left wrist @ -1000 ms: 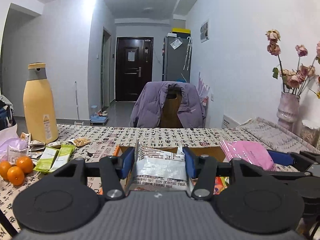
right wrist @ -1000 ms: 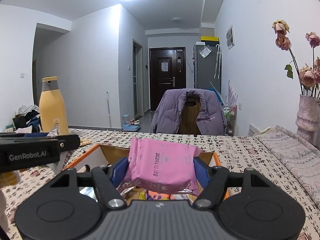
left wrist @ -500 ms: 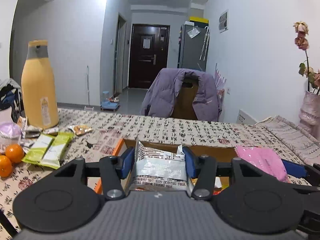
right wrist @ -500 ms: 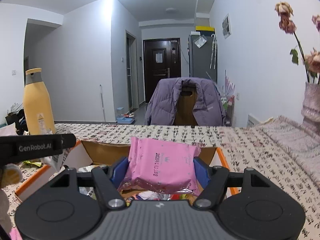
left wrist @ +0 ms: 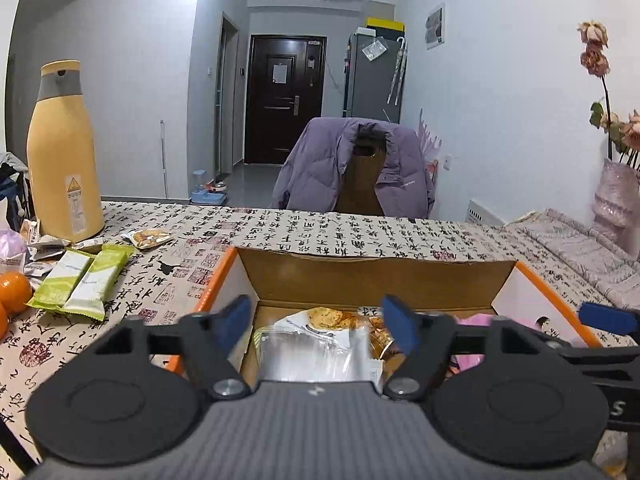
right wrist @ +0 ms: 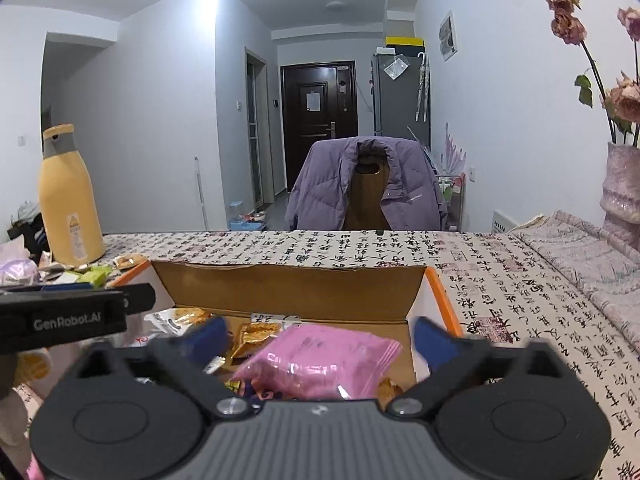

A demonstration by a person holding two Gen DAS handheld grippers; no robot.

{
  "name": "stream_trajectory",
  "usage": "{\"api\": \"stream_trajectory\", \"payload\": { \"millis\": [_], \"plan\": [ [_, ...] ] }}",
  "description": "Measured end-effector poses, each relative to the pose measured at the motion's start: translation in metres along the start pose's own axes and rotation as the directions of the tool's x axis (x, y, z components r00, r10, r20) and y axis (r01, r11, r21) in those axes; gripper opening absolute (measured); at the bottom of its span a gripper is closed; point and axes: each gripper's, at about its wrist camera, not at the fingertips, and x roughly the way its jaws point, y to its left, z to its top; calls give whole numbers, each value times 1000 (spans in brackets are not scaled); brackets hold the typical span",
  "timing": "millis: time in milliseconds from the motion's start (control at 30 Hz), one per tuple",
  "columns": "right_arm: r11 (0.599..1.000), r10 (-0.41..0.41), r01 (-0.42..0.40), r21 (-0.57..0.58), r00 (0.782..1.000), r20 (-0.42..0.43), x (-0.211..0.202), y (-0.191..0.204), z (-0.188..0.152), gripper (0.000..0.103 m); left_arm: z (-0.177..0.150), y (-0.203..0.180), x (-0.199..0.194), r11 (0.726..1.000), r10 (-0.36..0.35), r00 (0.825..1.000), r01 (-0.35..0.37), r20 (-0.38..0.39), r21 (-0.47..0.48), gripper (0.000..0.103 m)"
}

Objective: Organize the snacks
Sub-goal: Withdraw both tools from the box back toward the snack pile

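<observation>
The silver packet (left wrist: 316, 354) disappears at its near end behind the left gripper's body. The pink packet (right wrist: 320, 360) is motion-blurred, its print unreadable. Oranges (left wrist: 14, 292) are cut by the left edge. The snacks (right wrist: 256, 334) beneath in the box (right wrist: 288, 292) are mostly covered.

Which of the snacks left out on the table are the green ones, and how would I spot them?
Find the tall yellow bottle at the tablecloth's left. In front of it lie two green packets side by side, flat, beside the oranges. They are the only long green-and-white wrappers there.
</observation>
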Motion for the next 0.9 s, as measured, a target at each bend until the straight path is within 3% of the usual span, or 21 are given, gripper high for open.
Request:
{"api": "stream_trajectory", "payload": {
  "millis": [100,767,900],
  "plan": [
    [1000,-15,15,5,1000,-4,0,-2,-1,103,1,5,-2,1000,11,1000,-11,12,-28,103],
    [999,-25,24,36,999,31,-12,-11,4,103,13,6,-17,997,27,999,-24,33,-79,103],
    [999,-7,7,48,1000,-3,-22,-12,10,103,16,3,-30,997,36,998,-34,44,-63,103]
  ]
}}
